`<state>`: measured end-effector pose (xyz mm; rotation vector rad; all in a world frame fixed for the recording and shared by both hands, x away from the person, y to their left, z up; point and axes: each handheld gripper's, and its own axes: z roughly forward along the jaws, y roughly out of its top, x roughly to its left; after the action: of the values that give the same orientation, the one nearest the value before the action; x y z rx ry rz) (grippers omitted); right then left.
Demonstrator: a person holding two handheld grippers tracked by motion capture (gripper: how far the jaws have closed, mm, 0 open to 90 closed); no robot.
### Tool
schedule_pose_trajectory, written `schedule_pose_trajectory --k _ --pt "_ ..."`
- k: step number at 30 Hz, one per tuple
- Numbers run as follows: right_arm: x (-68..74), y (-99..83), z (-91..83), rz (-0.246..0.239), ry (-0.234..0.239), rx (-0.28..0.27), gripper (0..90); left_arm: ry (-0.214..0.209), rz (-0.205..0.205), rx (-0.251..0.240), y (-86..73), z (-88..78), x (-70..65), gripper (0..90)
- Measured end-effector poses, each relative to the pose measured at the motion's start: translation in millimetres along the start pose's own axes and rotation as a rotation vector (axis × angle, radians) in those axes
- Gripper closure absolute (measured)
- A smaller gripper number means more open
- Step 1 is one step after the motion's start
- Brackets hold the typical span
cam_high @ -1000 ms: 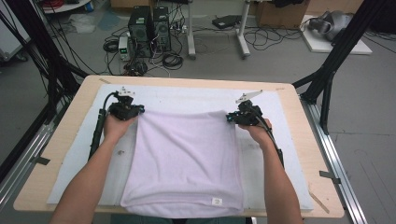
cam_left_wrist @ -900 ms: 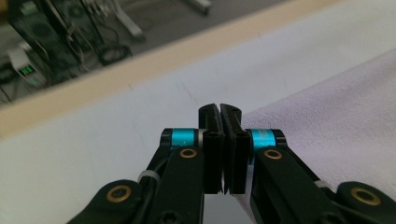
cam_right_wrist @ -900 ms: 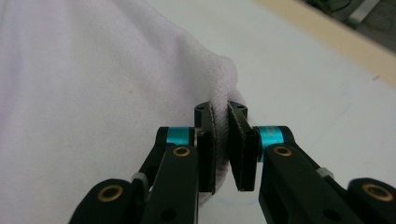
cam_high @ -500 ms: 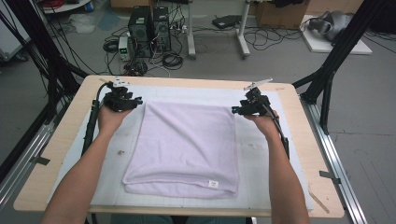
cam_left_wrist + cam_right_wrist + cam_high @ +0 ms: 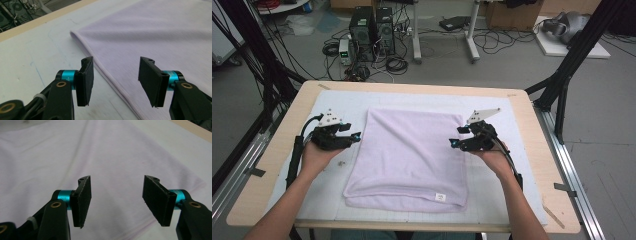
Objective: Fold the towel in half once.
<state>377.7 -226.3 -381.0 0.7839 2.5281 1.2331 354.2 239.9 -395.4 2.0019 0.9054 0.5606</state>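
Left gripper [image 5: 354, 136] at folded lavender cloth's [image 5: 409, 157] left edge, jaws just opened wide and empty; cloth flat mid-table on white mat [image 5: 492, 200]; right gripper [image 5: 454, 142] at its right edge, likewise parted, empty.

Folded lilac cloth [image 5: 409, 160]: underside and inner layers hidden by top layer; small tag [image 5: 440, 197] near front edge too small to read
Left gripper view: cloth [image 5: 155, 37] cut off at top, right and bottom edges; fold edge runs out of frame between jaws
Right gripper view: cloth [image 5: 75, 152] cut off at left and top edges
High view: forearms cut off at bottom edge; table [image 5: 532, 150] front edge partly hidden by arms; floor clutter beyond table too small to identify
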Motion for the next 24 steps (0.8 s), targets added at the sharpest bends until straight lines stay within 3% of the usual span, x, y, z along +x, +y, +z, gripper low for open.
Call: schedule_pose_trajectory --k 2,4,8,11,12,13,15,17,20,24 --pt "12.2 -4.0 -3.9 -0.015 0.027 -0.007 39.8 -0.014 0.026 -0.005 -8.5 -8.0 -10.0 46.2" --pt "27.0 -11.0 -7.5 -0.044 0.049 -0.01 40.9 -0.035 0.023 -0.007 -15.2 -12.9 -16.7 46.2" --pt "45.0 -28.0 -7.5 -0.08 0.065 0.043 45.0 -0.068 0.061 0.004 -31.0 -20.6 -33.4 47.3" --pt "52.4 -40.1 -2.5 -0.1 0.085 0.064 53.1 -0.156 0.095 0.037 -43.7 -17.7 -43.7 56.4" --pt "54.0 -44.6 1.8 -0.109 0.09 0.094 54.7 -0.185 0.1 0.048 -46.3 -15.5 -45.0 61.9" --pt "54.3 -46.9 4.8 -0.109 0.096 0.109 55.8 -0.208 0.109 0.084 -49.5 -10.7 -47.1 63.9" --pt "53.9 -52.0 11.9 -0.105 0.107 0.135 61.0 -0.215 0.128 0.129 -54.0 -3.1 -48.9 67.1" --pt "53.2 -55.4 17.7 -0.104 0.104 0.175 69.9 -0.224 0.128 0.118 -55.2 -1.5 -48.4 73.9" --pt "55.0 -54.6 18.6 -0.14 0.103 0.177 84.4 -0.215 0.131 0.117 -54.6 -1.5 -48.1 85.5" --pt "55.9 -51.5 15.4 -0.156 0.094 0.151 87.4 -0.201 0.123 0.091 -52.3 -5.5 -47.6 87.5"
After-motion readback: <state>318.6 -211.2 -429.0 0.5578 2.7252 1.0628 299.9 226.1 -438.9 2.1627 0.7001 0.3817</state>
